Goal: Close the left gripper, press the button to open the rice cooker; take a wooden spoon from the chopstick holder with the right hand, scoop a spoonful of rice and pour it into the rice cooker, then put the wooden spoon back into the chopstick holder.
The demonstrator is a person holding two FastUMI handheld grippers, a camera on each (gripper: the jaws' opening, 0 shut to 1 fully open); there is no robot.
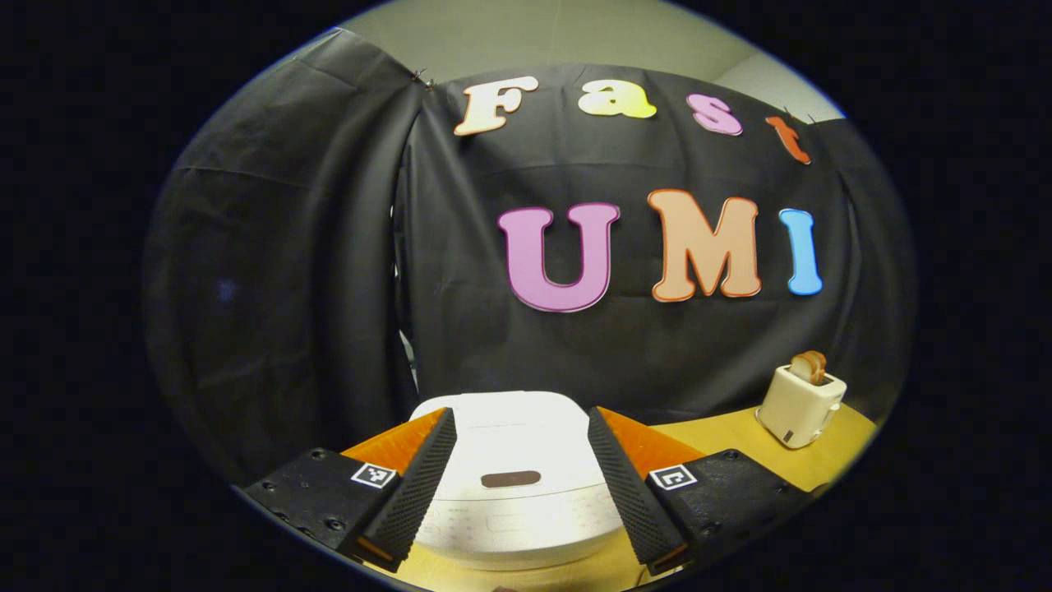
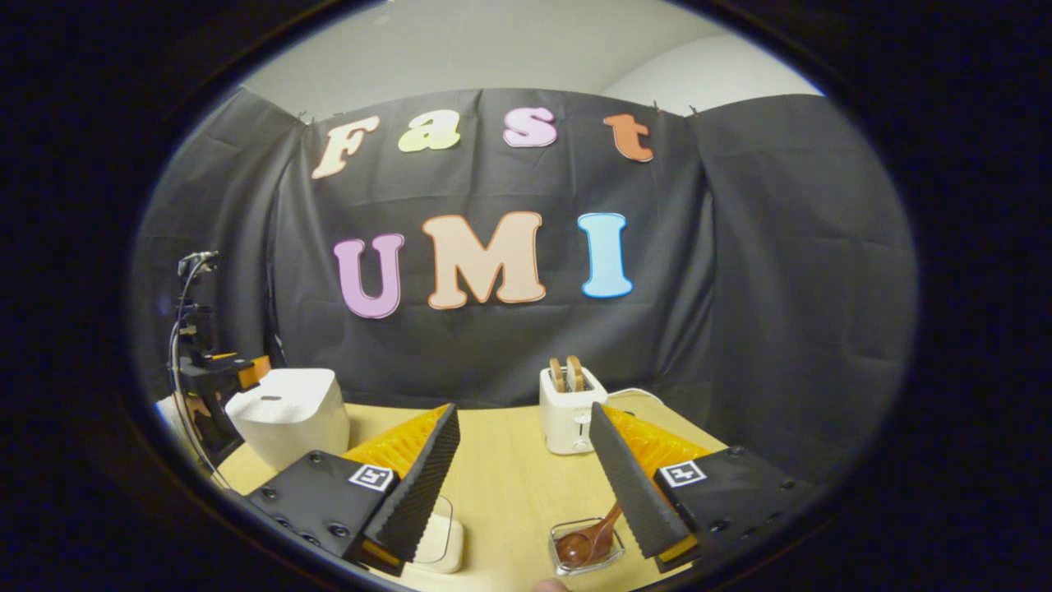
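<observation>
Your left gripper (image 1: 516,493) hangs over the rice cooker (image 1: 514,460) at the bottom centre of the left gripper view with its fingers spread wide, and the dark oval button (image 1: 510,478) sits between them; press like this and the fingers would probably straddle it and miss, so bring them together first. Your right gripper (image 2: 526,501) is also spread and holds nothing, with the wooden spoon (image 2: 593,536) lying in a small clear dish (image 2: 585,549) on the bench (image 2: 501,477) at lower centre, beside the right finger, where a careless descent could tip the dish.
</observation>
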